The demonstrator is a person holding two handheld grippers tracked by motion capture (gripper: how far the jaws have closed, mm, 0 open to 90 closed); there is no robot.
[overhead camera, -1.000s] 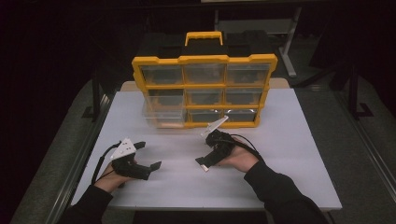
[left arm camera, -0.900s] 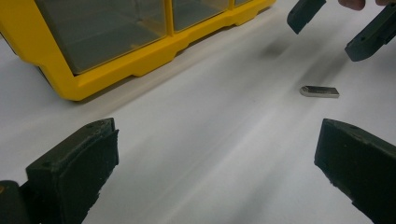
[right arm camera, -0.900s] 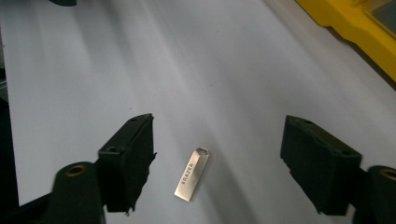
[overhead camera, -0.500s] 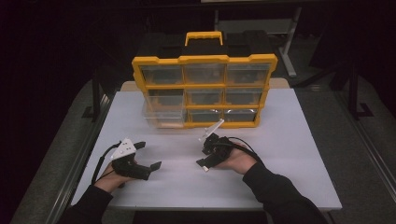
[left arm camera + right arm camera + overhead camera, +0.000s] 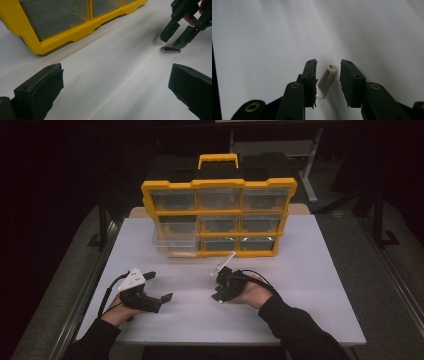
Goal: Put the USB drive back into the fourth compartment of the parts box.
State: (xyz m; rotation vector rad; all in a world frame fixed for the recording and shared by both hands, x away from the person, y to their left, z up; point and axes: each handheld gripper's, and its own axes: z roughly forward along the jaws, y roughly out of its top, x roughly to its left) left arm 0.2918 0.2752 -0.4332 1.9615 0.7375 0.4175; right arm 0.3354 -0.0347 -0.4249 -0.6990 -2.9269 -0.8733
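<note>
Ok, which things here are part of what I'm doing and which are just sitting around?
In play, probably:
- right gripper, fingers straddling the piece, not closed
- small pale metal piece on the table

Idle:
- left gripper, open
- yellow drawer organizer
- white table

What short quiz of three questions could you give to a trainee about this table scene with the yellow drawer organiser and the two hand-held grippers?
1. True or false: the small flat silver metal piece lies on the white table between the jaws of the right gripper.
2. Multiple choice: how do the jaws of the left gripper stand? A. wide apart, with nothing between them; B. shut on the metal piece; C. shut on a drawer.
3. Fill in: the clear plastic drawer that sticks out of the yellow plastic organiser is at its bottom ____ in the high view.

Key: 1 true; 2 A; 3 left.
</note>
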